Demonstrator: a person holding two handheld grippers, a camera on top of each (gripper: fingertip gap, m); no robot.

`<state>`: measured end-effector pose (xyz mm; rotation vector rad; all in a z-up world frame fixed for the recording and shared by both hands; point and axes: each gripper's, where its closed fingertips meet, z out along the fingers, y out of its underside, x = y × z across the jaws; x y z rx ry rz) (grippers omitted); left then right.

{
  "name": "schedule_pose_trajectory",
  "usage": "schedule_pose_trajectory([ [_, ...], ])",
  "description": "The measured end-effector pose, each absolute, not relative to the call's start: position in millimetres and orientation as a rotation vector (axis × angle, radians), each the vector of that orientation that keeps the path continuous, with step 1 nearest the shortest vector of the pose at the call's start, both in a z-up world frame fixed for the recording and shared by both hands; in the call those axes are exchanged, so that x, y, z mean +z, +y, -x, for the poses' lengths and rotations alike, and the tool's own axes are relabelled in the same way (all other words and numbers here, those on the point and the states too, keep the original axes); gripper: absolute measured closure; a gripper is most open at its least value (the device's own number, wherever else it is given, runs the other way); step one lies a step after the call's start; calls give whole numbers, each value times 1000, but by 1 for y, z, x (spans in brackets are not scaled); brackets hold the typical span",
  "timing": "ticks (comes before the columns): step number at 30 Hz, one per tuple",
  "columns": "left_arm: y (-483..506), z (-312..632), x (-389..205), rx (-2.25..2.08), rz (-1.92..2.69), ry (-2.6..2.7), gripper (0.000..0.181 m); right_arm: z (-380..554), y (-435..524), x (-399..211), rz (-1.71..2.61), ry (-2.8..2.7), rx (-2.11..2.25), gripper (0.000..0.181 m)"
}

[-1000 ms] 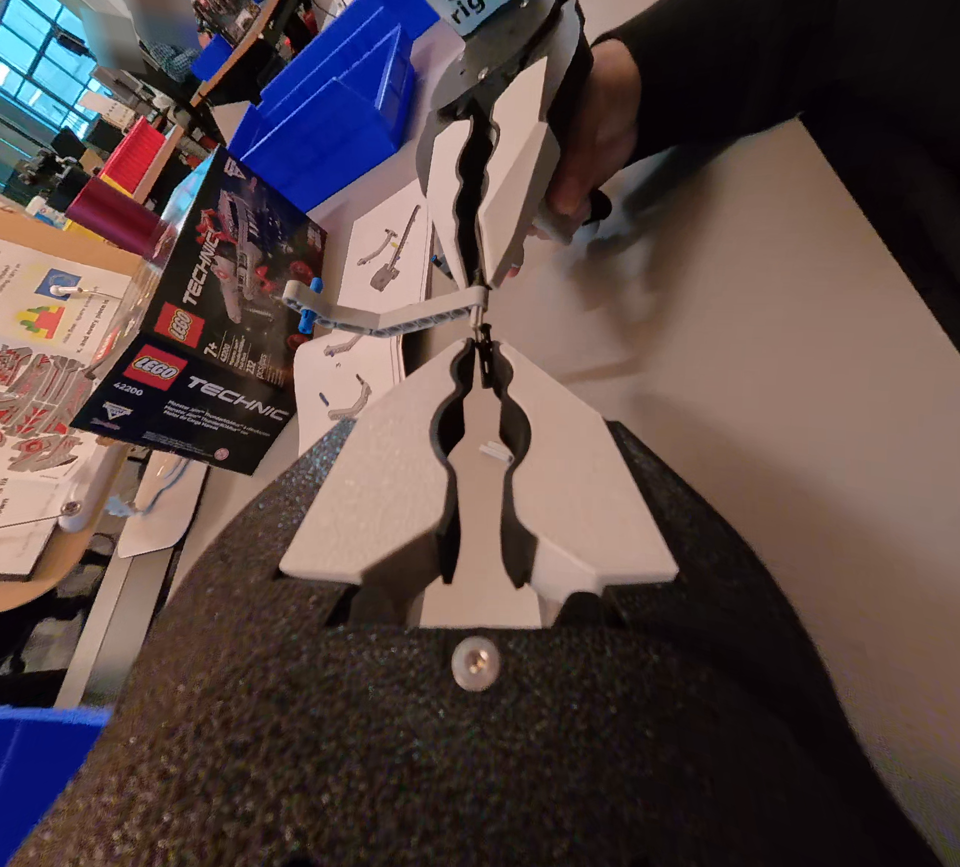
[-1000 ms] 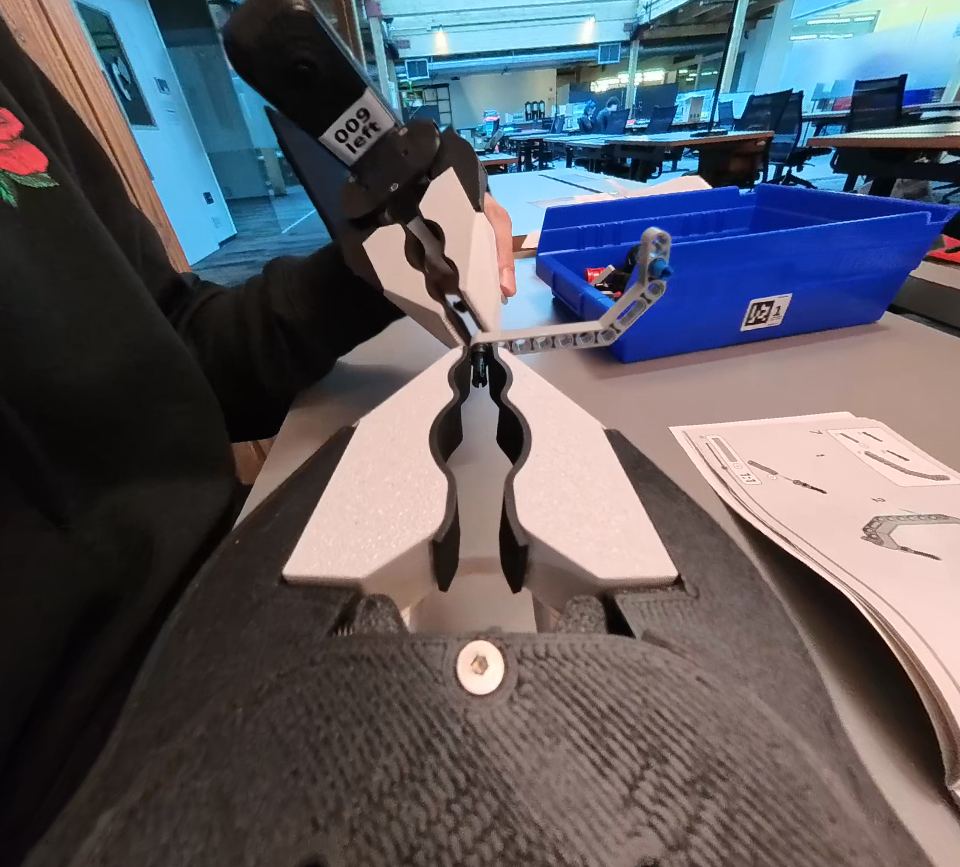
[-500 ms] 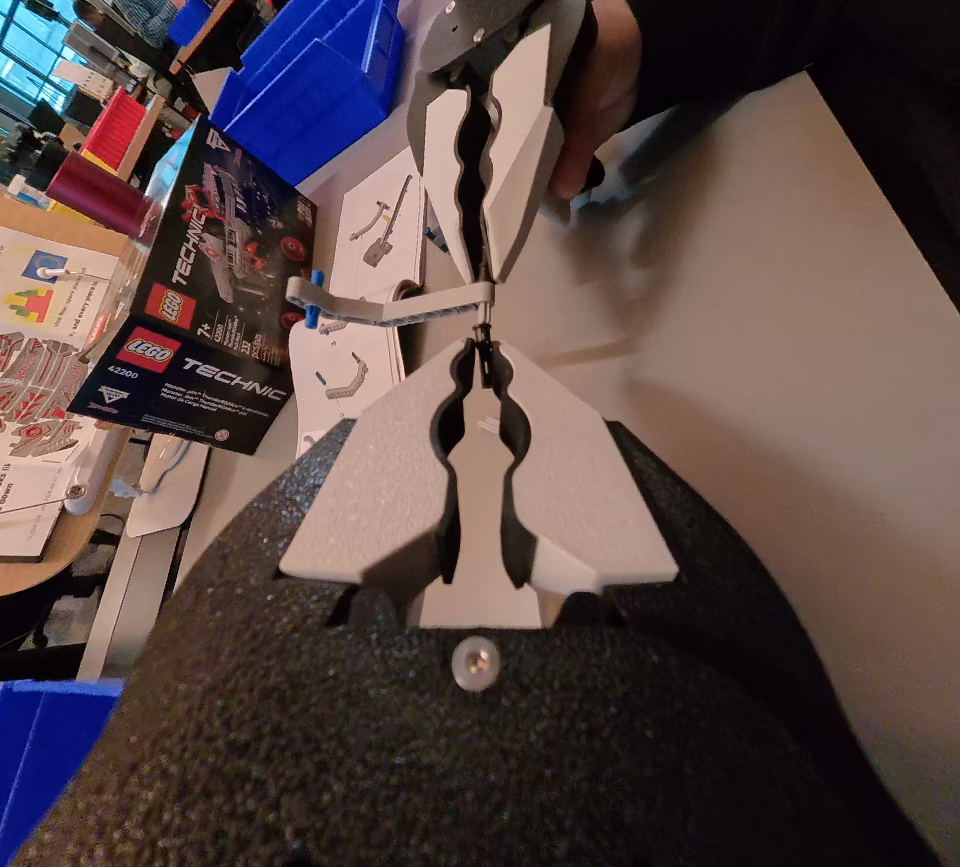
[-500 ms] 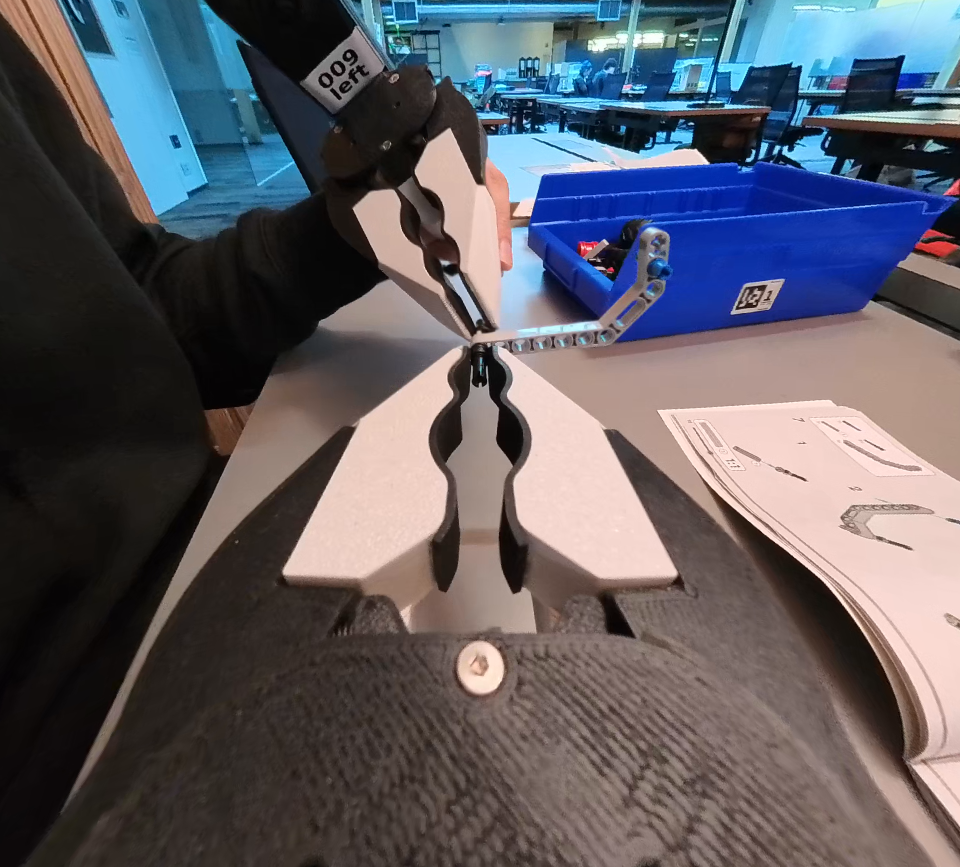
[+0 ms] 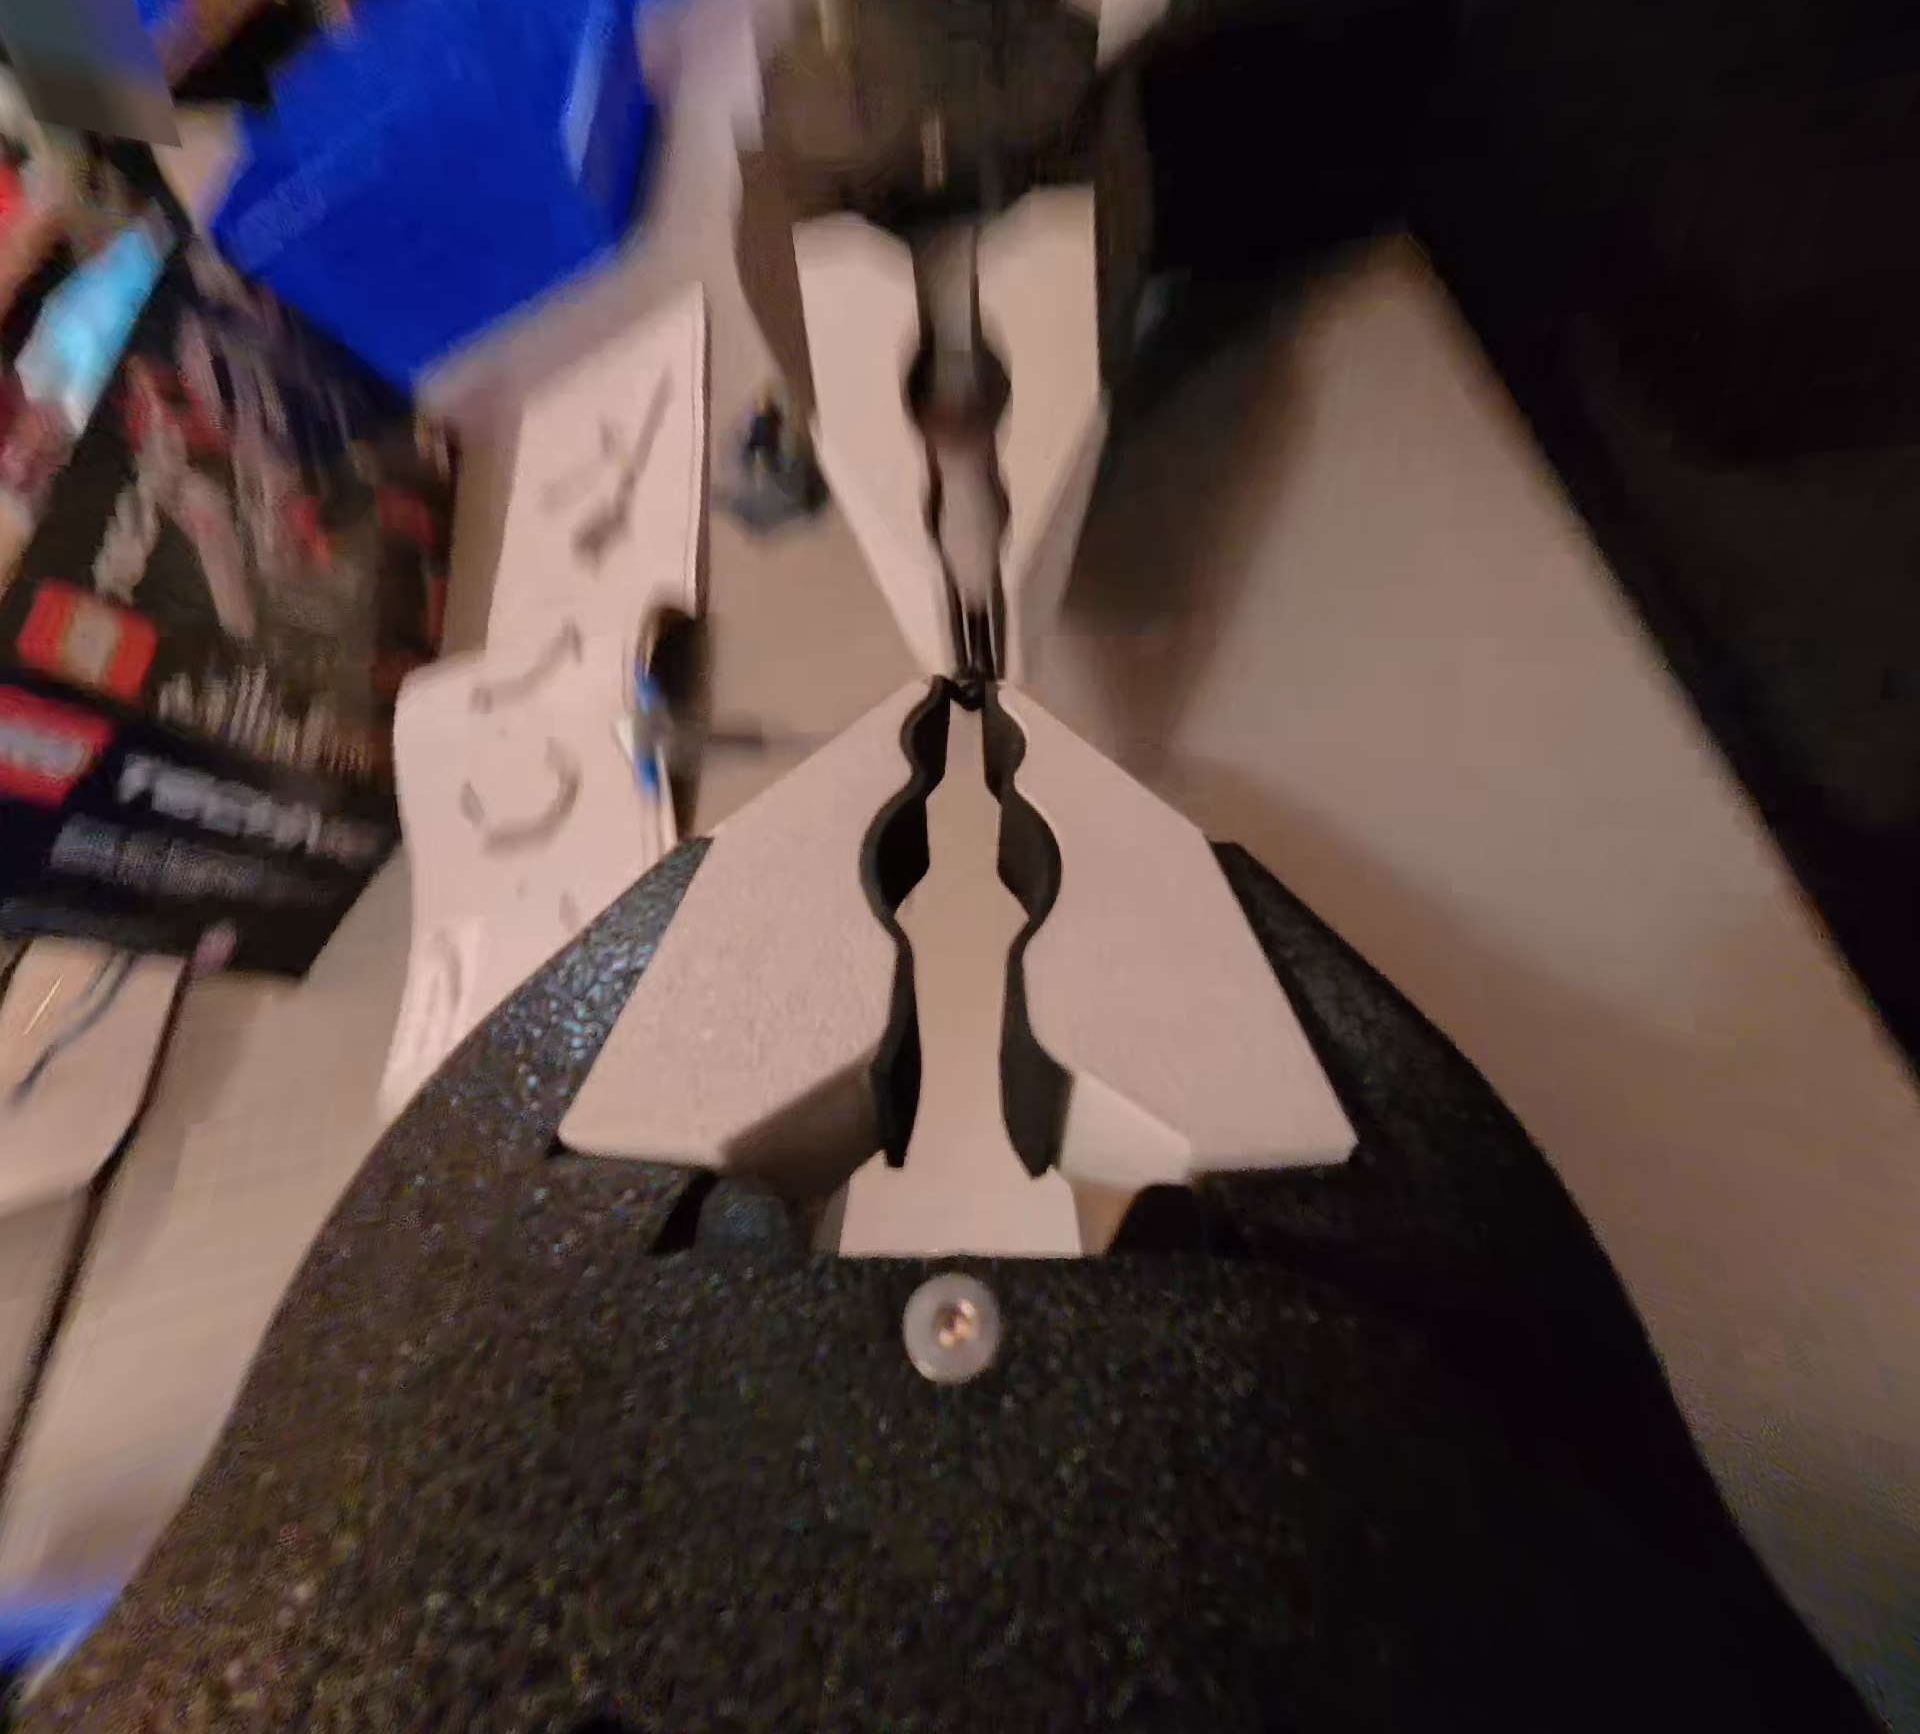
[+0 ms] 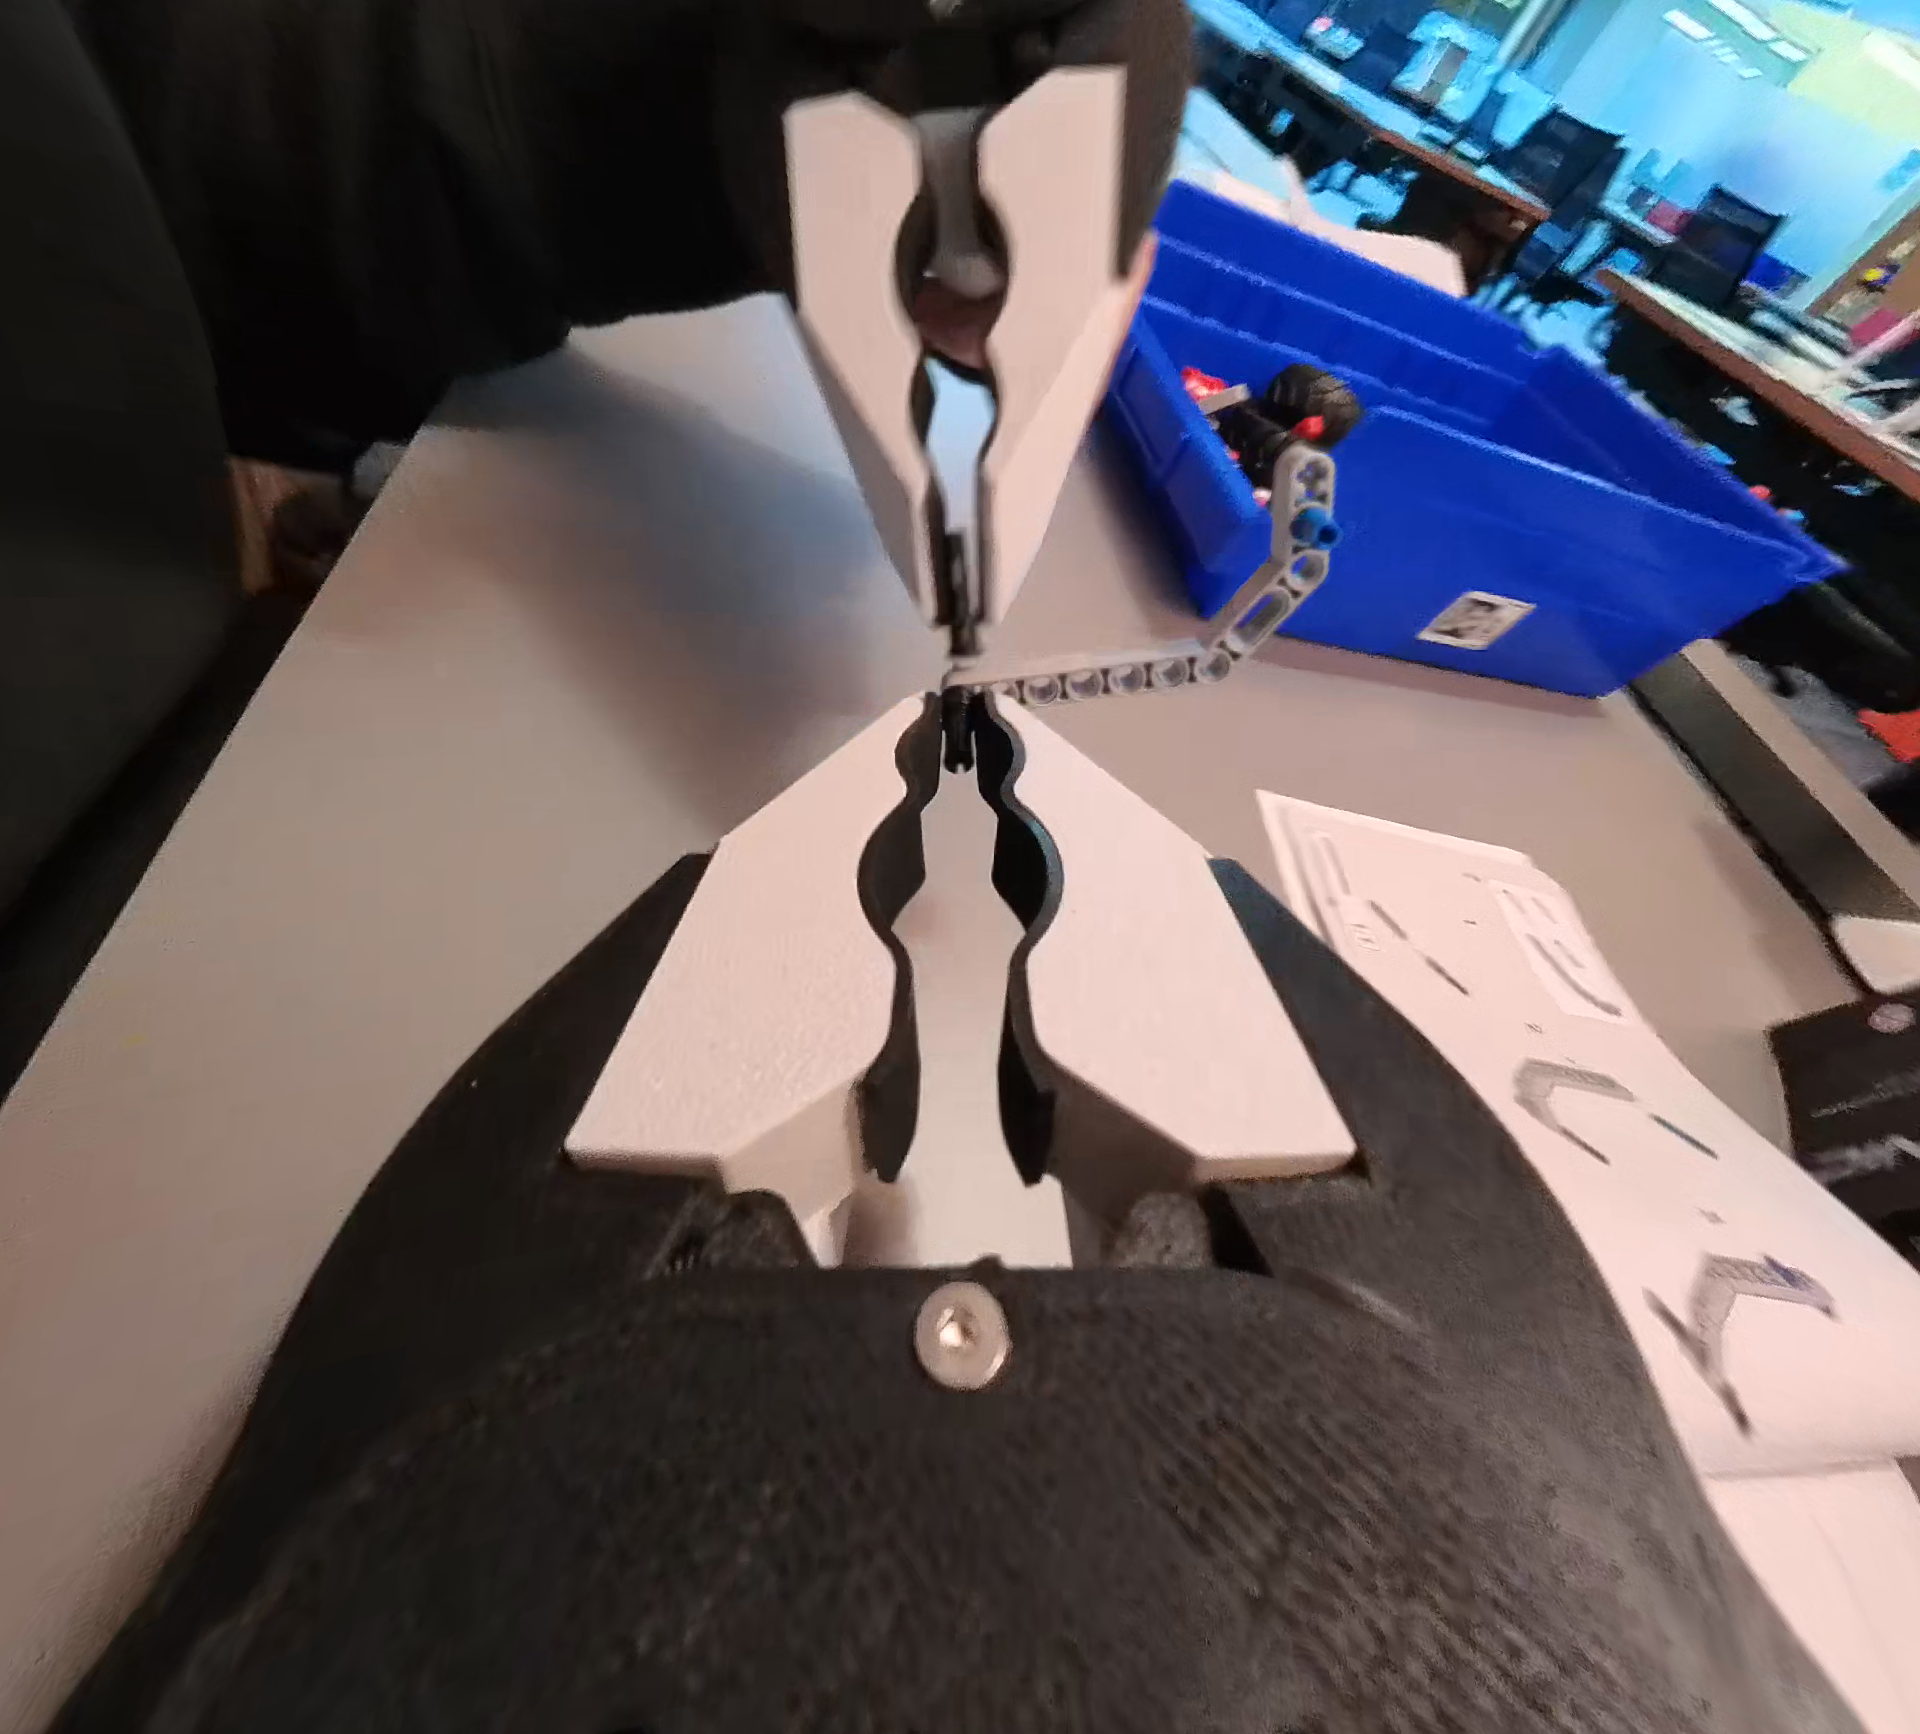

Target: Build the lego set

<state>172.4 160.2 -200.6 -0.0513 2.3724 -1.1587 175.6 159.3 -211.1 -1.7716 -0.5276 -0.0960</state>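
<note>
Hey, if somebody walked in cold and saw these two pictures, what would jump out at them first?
Two pale grippers meeting tip to tip at the centre: the right gripper pinches a small black pin against the end of a bent grey beam, whose end the left gripper grips from above. Behind the beam sits a bright blue bin with loose parts, and an open instruction booklet lies on the table at right.

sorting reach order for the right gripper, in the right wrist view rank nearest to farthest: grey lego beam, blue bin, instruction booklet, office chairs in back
1. grey lego beam: at the tips of the right gripper, running off to the right.
2. instruction booklet: on the table, low right.
3. blue bin: behind the beam, right.
4. office chairs: far back, upper right.
</note>
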Motion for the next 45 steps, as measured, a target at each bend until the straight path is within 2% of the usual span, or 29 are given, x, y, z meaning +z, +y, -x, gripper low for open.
schedule_pose_trajectory([
  [1, 150, -167, -184, -1356, 33, 2303, 178, -170, 161, -218, 1799, -559, -76, 177],
  [2, 146, -164, -174, -1471, 37, 2267, 178, -169, 163, -222, 1820, -577, -101, 177],
  [6, 171, -175, -198, -1199, 156, 2367, 178, -180, 162, -206, 1763, -456, -79, 177],
  [17, 161, -188, -142, -1880, 300, 1951, 178, -191, 142, -138, 1379, -204, 166, 178],
  [27, 157, -188, -123, -2230, 380, 1788, 178, -192, 138, -129, 1323, -158, 264, 177],
  [45, 150, -183, -132, -2182, 366, 1898, 177, -190, 137, -129, 1318, -175, 267, 177],
])
